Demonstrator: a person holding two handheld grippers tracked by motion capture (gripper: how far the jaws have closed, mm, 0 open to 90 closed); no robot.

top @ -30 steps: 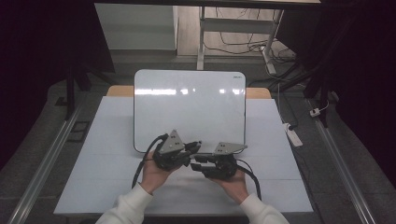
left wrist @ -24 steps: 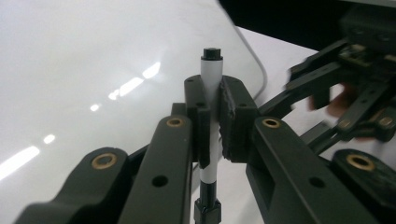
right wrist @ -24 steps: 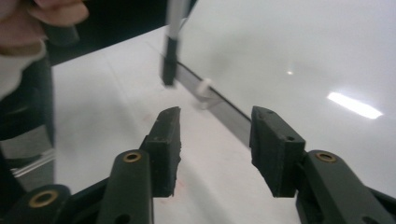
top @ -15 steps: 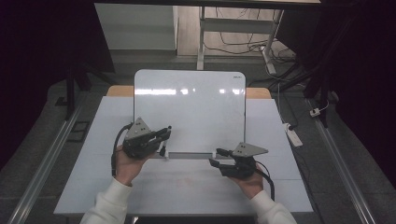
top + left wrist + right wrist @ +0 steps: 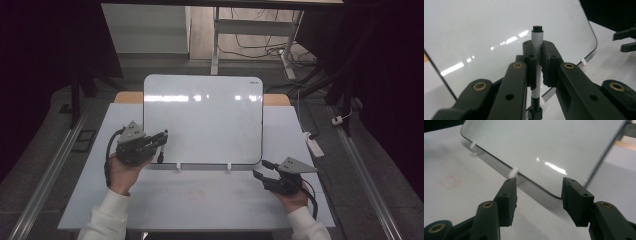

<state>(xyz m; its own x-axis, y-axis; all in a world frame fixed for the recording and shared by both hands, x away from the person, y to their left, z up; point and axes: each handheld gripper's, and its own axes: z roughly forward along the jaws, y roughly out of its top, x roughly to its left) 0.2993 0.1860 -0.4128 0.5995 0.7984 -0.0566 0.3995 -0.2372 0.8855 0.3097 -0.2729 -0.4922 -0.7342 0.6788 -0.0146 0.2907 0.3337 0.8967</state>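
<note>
A white marker (image 5: 537,37) with black ends stands upright between the jaws of my left gripper (image 5: 537,53), which is shut on it. In the high view that left gripper (image 5: 161,140) holds the marker (image 5: 162,147) beside the lower left edge of the propped whiteboard (image 5: 202,120). My right gripper (image 5: 261,170) sits low by the board's lower right corner. Its jaws have just been opening, and the right gripper (image 5: 537,195) stands open with nothing between the pads, pointing at the whiteboard (image 5: 544,145) edge.
The board leans on two small white clips (image 5: 178,166) on the white table (image 5: 200,210). A faint red mark (image 5: 197,194) lies on the table in front of it. A power strip (image 5: 315,145) and cables lie on the floor to the right.
The two hands were together at the table's middle and have moved apart, left hand leftward with the marker, right hand rightward. The right jaws stand wider now.
</note>
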